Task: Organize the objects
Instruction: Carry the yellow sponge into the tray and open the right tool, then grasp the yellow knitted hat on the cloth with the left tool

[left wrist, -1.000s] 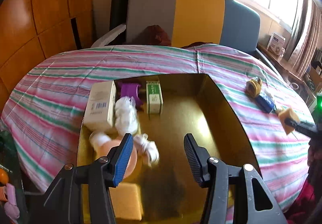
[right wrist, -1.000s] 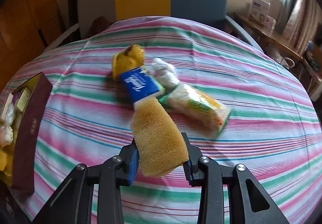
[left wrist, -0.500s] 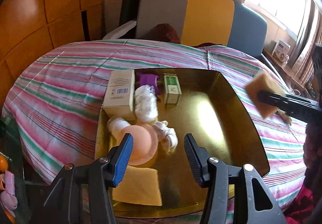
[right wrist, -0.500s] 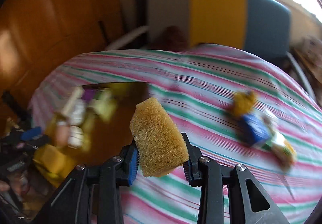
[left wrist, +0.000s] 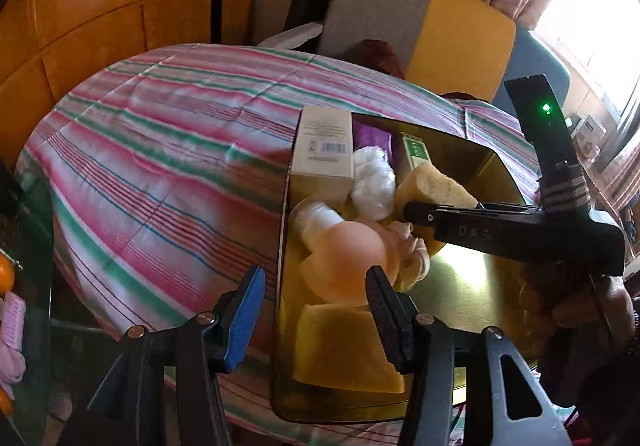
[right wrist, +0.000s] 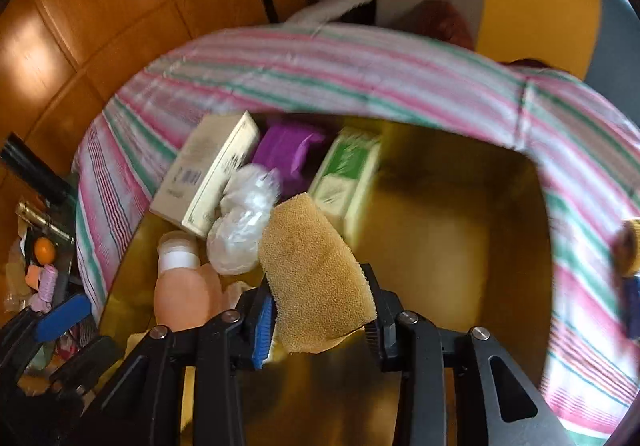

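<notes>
One sponge (right wrist: 316, 278), loosening in right gripper (right wrist: 320, 320) over gold box (right wrist: 460, 246): may drop onto white bag (right wrist: 240, 221). Left gripper (left wrist: 316, 310) half-open, empty.

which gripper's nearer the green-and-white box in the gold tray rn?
Right. The right gripper, gripping the tan sponge, is over the tray with the sponge tip just beside the green-and-white box. The left gripper hangs at the tray's near edge, empty.

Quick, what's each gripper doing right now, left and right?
Left gripper: open, empty, at the gold box's near edge.
Right gripper: jaws have just been opening slightly, pads on the tan sponge over the box.
</notes>
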`<state>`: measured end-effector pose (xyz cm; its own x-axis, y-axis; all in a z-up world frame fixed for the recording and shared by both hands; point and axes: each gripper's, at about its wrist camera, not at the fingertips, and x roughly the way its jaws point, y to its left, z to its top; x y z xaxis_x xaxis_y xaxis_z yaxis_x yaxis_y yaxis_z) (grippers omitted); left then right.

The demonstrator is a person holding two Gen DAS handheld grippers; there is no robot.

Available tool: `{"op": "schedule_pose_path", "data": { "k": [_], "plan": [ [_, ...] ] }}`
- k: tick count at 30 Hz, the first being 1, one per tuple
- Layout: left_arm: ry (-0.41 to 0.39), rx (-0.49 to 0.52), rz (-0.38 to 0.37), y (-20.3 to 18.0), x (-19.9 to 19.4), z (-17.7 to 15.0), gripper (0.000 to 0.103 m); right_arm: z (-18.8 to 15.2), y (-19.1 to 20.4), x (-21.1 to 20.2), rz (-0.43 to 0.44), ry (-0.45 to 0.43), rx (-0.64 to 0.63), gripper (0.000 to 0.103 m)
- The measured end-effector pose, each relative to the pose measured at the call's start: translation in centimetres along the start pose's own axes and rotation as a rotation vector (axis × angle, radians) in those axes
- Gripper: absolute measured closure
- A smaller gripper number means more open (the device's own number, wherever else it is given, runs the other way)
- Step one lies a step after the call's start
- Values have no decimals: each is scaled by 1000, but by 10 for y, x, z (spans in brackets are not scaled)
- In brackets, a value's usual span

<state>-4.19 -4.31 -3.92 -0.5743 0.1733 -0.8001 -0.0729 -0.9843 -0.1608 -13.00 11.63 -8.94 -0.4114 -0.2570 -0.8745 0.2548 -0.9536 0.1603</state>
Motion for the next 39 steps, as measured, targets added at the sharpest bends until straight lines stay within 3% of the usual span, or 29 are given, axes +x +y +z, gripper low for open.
{"op": "schedule_pose_path", "data": {
  "k": [3, 9, 13, 24, 39],
  "plan": [
    [4, -9, 1, 4, 1, -1, 50, 0, 3, 4, 14, -8, -2, 59],
    [-13, -4, 1, 1, -4, 0, 50, -2, -7, -15, 62, -58, 32, 33],
    [-28, 13, 5, -4, -11, 2, 50, -5, -14, -39, 66, -101, 45, 27],
    [-51, 104, -6, -35, -27, 2, 50, -45, -62, -104, -5, -190, 85, 22],
    [-39, 311, -64, -122, -26, -3, 50, -104, -182, -159, -153, -246, 270, 21]
  ]
}}
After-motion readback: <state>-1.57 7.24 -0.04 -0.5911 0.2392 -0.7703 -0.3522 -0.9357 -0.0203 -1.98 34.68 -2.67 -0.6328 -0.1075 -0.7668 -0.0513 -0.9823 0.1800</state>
